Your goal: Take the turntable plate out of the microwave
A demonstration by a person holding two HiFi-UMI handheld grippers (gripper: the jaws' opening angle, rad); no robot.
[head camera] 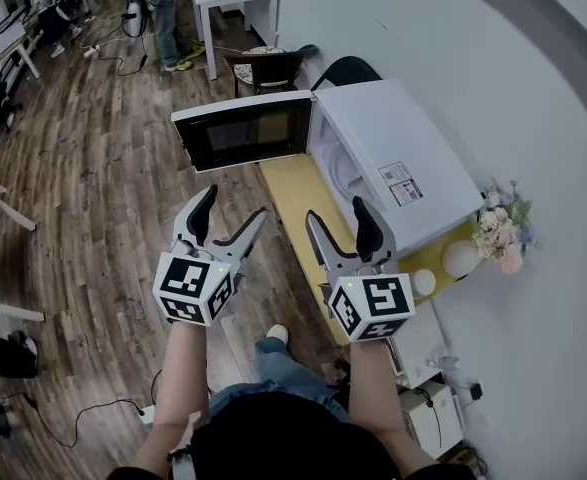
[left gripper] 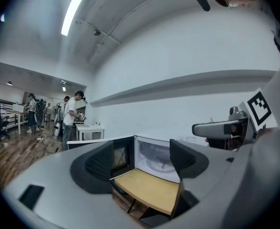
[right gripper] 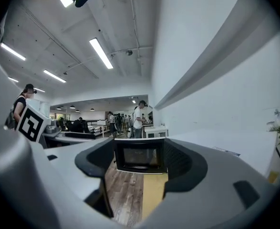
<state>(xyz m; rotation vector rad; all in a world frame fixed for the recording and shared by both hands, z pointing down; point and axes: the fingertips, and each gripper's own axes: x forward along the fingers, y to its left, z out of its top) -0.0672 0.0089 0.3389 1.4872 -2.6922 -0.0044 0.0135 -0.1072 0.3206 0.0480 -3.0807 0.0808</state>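
room: a wide workroom is stretching away ahead of both grippers, with a wood-plank floor [head camera: 93,188] lying below and to the left of the left gripper [head camera: 235,206] and a white wall [head camera: 533,88] running along to the right of the right gripper [head camera: 336,211].
surface: one yellow table [head camera: 291,193] is standing just ahead of the right gripper, its bare end showing between the two grippers.
microwave: one white microwave [head camera: 403,158] is sitting on that table, ahead and to the right of the right gripper; its one door [head camera: 243,130] is hanging wide open, straight ahead of the left gripper.
grippers: two are being held side by side, short of the microwave and not touching it; each is keeping its jaws spread wide, gripping nothing.
turntable plate: one round, pale, glassy-looking plate [left gripper: 161,163] is lying flat on the floor of the white cavity, ahead of the left gripper's jaws and well apart from both grippers.
small things: one bunch of flowers [head camera: 501,230] and two white round objects [head camera: 460,258] are sitting off to the right of the right gripper.
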